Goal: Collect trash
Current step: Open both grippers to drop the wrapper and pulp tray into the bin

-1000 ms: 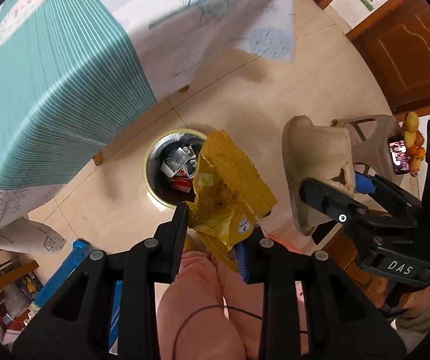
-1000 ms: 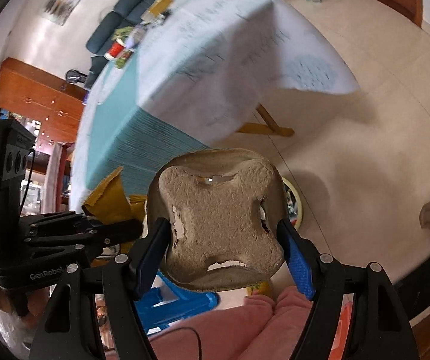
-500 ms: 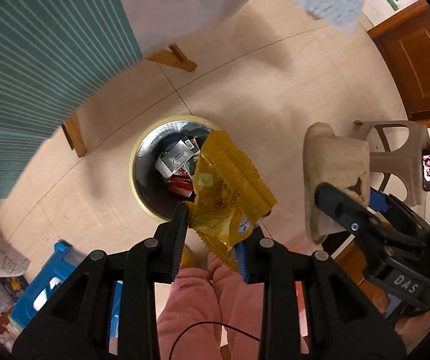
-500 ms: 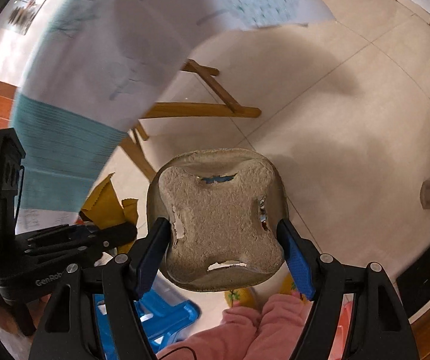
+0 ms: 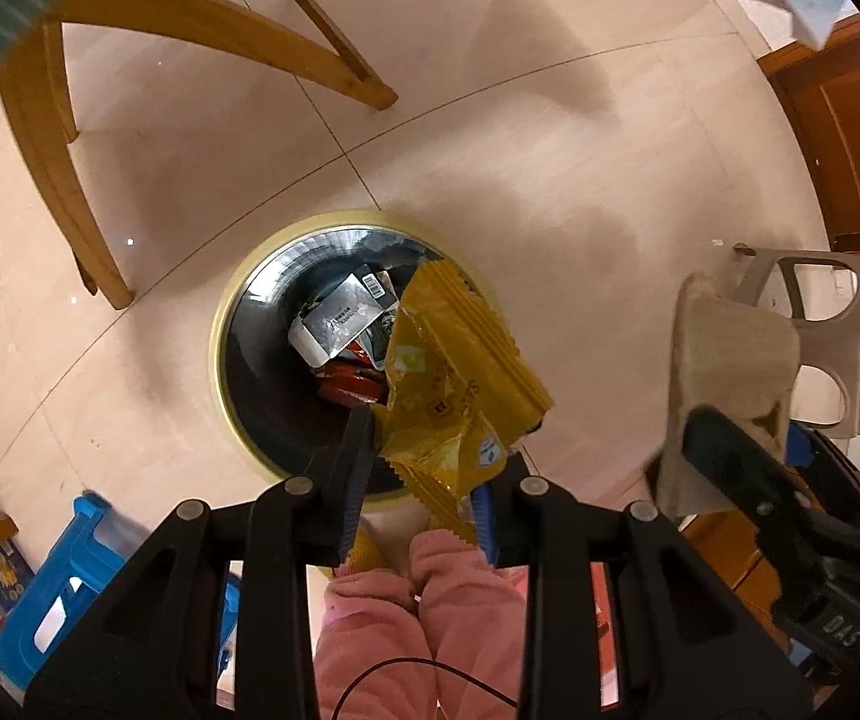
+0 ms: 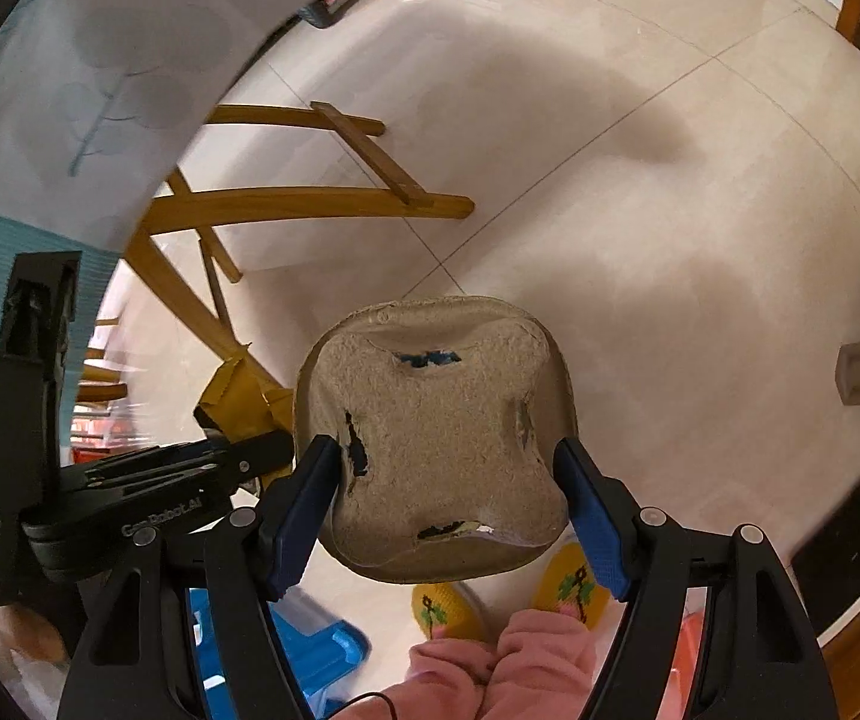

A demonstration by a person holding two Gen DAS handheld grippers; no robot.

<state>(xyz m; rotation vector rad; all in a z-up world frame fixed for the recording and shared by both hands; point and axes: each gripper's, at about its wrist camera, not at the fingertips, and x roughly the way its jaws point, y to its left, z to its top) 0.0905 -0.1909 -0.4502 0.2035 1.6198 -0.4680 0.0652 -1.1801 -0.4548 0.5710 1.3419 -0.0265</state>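
Over pale beige floor tiles, beside bent wooden legs. Left hand-held gripper pinched a crinkled yellow foil snack wrapper above the round, cream-rimmed trash bin: light, slippery, best nipped at the seam. Right hand-held gripper clamped a torn brown moulded-pulp tray by opposite edges, beside the bin: light, crushable.
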